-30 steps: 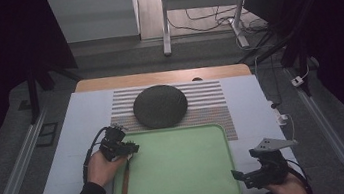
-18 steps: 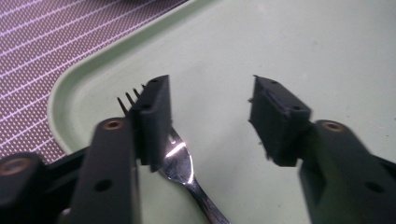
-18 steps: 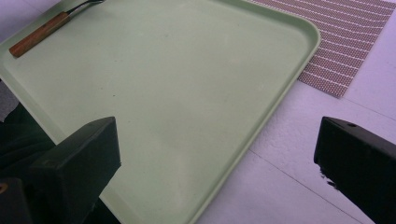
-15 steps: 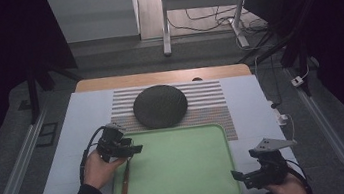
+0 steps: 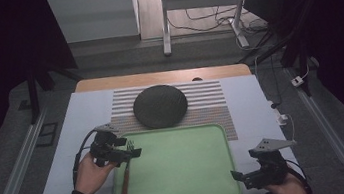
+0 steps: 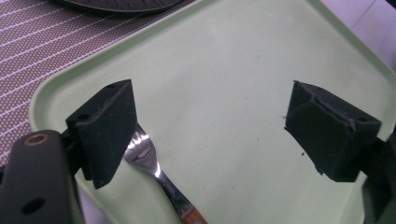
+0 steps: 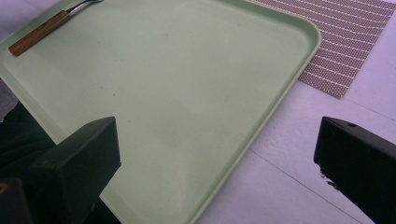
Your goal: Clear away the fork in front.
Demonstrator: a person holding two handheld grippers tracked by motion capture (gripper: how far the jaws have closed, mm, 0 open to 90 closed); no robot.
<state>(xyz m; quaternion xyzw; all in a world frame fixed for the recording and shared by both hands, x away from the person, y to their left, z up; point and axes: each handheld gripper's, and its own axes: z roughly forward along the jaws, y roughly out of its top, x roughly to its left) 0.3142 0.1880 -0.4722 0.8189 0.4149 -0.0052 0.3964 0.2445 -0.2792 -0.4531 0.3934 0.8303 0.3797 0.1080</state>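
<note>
A fork (image 5: 124, 181) with a wooden handle lies along the left side of the green tray (image 5: 185, 171), tines pointing away from the person. My left gripper (image 5: 130, 149) hovers just above the tines. In the left gripper view its jaws have just been opening and stand wide (image 6: 210, 121), with nothing pressed between them. The fork (image 6: 152, 165) lies on the tray (image 6: 233, 60) under the left jaw. My right gripper (image 5: 241, 176) rests open at the tray's near right corner. In the right gripper view its jaws (image 7: 219, 158) hold nothing, over the tray's edge (image 7: 289, 84).
A dark round plate (image 5: 160, 106) sits on a striped placemat (image 5: 208, 103) beyond the tray. A white sheet (image 5: 75, 140) covers the table. The fork's wooden handle (image 7: 39, 31) appears at the far corner in the right gripper view, and the placemat (image 7: 345, 42) lies to the right.
The left gripper has opened, let go of the fork and lifted slightly toward the tray's far left. The fork stays on the tray. The right gripper has not moved.
</note>
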